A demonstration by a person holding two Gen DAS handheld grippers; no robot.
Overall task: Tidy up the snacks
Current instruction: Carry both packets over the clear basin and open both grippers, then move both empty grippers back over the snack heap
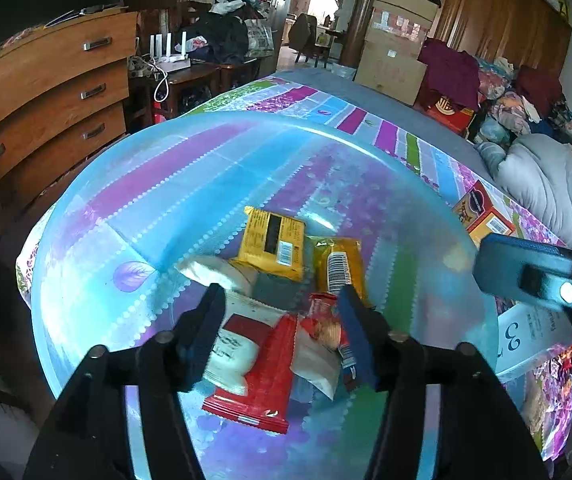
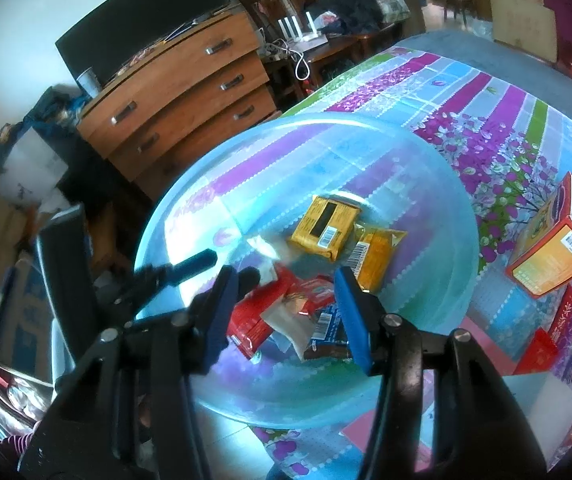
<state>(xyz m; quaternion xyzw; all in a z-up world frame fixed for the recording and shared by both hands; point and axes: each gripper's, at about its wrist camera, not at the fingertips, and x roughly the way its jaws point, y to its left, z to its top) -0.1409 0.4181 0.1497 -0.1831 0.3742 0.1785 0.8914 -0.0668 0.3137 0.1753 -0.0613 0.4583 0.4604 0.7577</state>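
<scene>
Both tongs, left point(image 1: 282, 300) & right point(image 2: 282, 284), released | over basin point(image 1: 134, 152), snacks point(image 1: 270, 248) mid-floor, rim clear.

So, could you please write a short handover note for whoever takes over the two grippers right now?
Left gripper: open, empty, over the red and white packets in the clear blue bowl.
Right gripper: open, empty, over the same pile.
In the bowl: two yellow packets, plus the red and white ones.
Done: those snacks are in the bowl.
Left: the orange box and the red packets at the right edge are on the patterned cloth, outside the bowl.
</scene>
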